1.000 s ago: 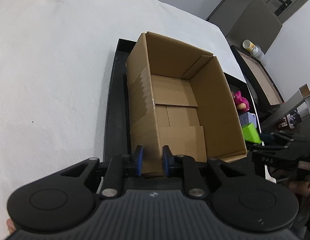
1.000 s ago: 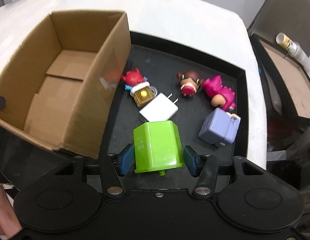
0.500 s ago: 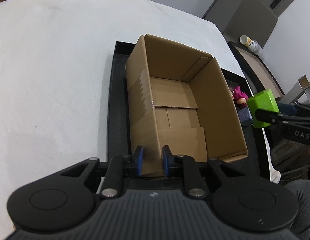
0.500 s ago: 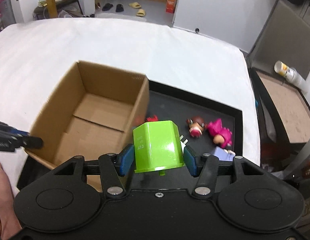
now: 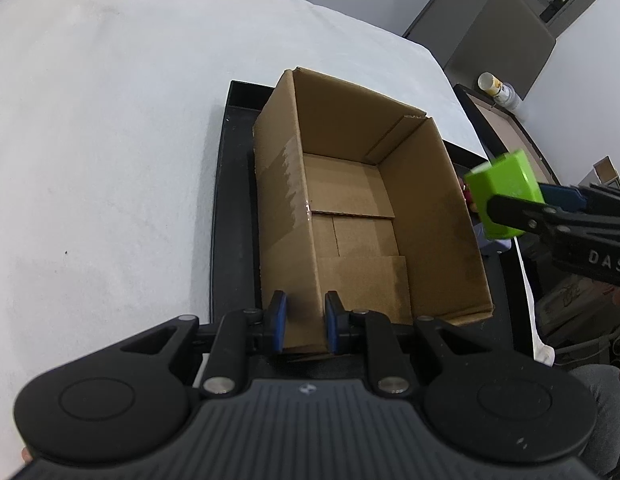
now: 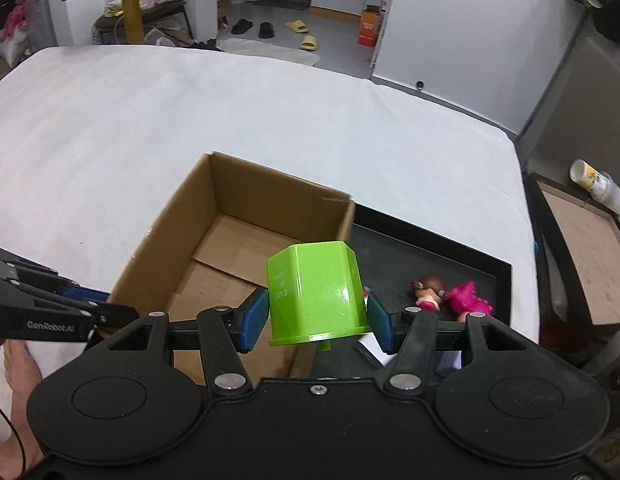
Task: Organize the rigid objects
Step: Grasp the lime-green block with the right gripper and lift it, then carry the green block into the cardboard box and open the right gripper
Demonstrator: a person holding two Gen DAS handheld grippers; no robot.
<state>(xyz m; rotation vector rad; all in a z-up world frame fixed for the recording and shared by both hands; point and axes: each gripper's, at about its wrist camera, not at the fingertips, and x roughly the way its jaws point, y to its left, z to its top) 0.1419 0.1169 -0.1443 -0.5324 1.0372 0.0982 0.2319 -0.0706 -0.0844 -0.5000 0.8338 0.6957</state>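
An open cardboard box (image 5: 365, 216) (image 6: 238, 248) with a bare floor stands on a black tray (image 5: 230, 208) (image 6: 461, 256). My left gripper (image 5: 304, 326) is shut on the box's near wall. My right gripper (image 6: 315, 320) is shut on a green plastic block (image 6: 315, 290) (image 5: 503, 192), held in the air above the box's right wall. On the tray right of the box lie a brown-haired figurine (image 6: 427, 292), a pink dinosaur toy (image 6: 469, 298) and a white charger (image 6: 369, 350), partly hidden by the gripper.
The tray sits on a white-covered table (image 5: 102, 160) (image 6: 190, 120). A second shallow tray with a can (image 6: 589, 178) stands off the table's right edge. A bare foot (image 6: 22, 376) shows at the lower left in the right wrist view.
My right gripper has lifted the green block off the tray and carried it up and leftward over the box's right wall. The left gripper has kept its hold on the box.
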